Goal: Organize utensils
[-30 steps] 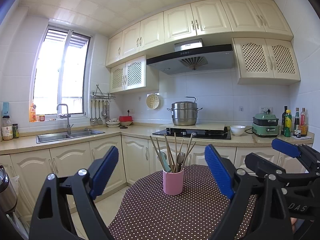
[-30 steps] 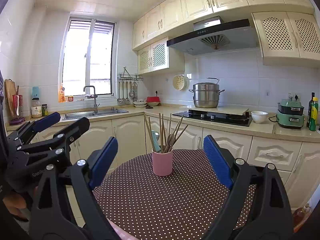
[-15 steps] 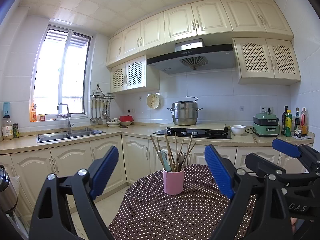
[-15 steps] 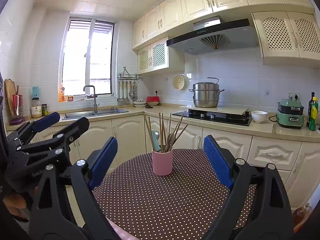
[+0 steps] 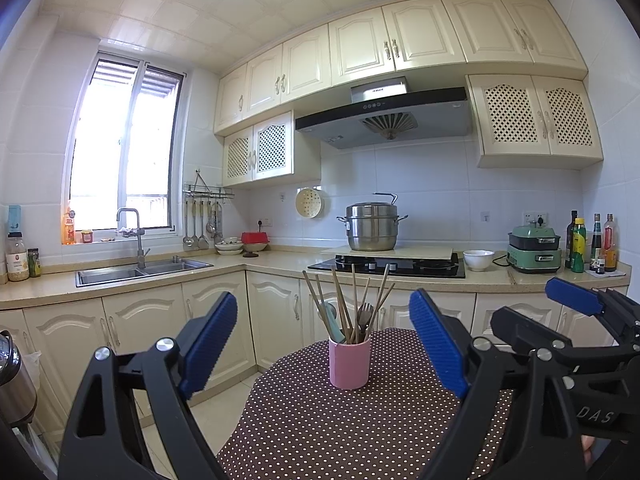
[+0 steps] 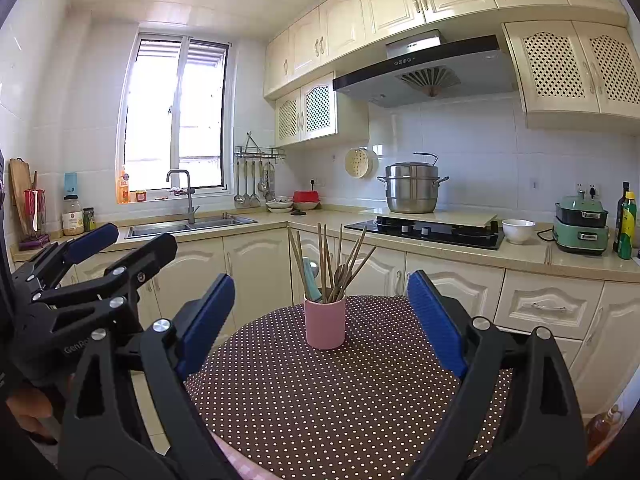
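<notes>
Left gripper [image 5: 322,348] is spread wide, blue pads [image 5: 208,344] far apart w/ nothing between them. Right gripper [image 6: 320,326] same: jaws wide, nothing held. Both hang above the near edge of the round table [image 6: 360,400], which wears a brown cloth w/ white dots, and neither touches anything on it. In the left wrist view the right gripper [image 5: 576,300] shows at about 3 o'clock; in the right wrist view the left gripper [image 6: 94,238] shows at about 9 o'clock, so they're side by side, apart.

Straight ahead at 12 o'clock from each claw, well apart from the pads, stands a pink cup [image 6: 325,324] upright on the cloth toward the table's far side. In it: a bundle of chopsticks [image 6: 326,264] fanned out and leaning, a teal-handled utensil [image 6: 311,280] on its left side, and in the left view a fork [image 5: 365,314] among the sticks.

Beyond the table, counter [image 6: 520,254] runs in an L. Sink [image 6: 188,226] w/ faucet at approx 10 o'clock below the window [image 6: 180,116]. Black hob [image 6: 424,230] at 1 o'clock, steel steamer pot [image 6: 412,192] just behind it, range hood [image 6: 424,70] overhead. White bowl [image 6: 518,230] and green appliance [image 6: 582,220] at approx 2 o'clock, bottles [image 6: 626,224] past that. Ladles hang on a wall rack [image 6: 256,178] by the corner.
</notes>
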A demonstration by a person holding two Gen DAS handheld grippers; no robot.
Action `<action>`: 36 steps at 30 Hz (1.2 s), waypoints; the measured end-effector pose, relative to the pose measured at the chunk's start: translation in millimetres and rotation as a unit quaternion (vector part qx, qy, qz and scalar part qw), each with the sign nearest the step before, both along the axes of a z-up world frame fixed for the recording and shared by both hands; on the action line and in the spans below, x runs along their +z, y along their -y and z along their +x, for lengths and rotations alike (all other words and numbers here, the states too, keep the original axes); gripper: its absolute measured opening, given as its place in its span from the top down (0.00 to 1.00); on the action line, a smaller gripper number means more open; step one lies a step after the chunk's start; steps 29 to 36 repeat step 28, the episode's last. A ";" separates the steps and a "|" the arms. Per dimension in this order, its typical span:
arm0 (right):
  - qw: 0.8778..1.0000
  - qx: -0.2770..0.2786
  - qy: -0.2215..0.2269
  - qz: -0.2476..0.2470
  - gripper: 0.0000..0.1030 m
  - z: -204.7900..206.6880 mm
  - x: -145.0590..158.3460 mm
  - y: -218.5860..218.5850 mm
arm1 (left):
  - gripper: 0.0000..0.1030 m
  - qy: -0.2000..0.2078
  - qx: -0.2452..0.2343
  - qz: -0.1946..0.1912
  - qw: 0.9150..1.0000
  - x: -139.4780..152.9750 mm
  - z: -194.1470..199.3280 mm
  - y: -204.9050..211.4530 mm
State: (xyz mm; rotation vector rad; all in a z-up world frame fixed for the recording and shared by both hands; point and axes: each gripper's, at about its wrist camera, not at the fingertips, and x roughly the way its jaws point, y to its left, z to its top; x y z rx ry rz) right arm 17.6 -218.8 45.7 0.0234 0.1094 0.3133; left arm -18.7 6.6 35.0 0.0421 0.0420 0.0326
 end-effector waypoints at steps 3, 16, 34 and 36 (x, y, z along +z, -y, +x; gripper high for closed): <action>1.000 0.000 0.000 0.000 0.15 0.0 -1.1 0.2 | 0.16 -0.001 0.000 0.000 1.000 -0.3 0.1 -0.2; 1.000 0.009 -0.013 0.004 0.14 20.0 -10.3 -6.2 | 0.16 -0.011 0.015 0.003 1.000 -7.1 19.0 -4.4; 0.998 0.029 -0.062 -0.004 0.14 84.9 -27.0 -22.1 | 0.16 -0.053 0.045 -0.008 0.998 -28.8 84.7 -16.6; 0.998 0.029 -0.062 -0.004 0.14 84.9 -27.0 -22.1 | 0.16 -0.053 0.045 -0.008 0.998 -28.8 84.7 -16.6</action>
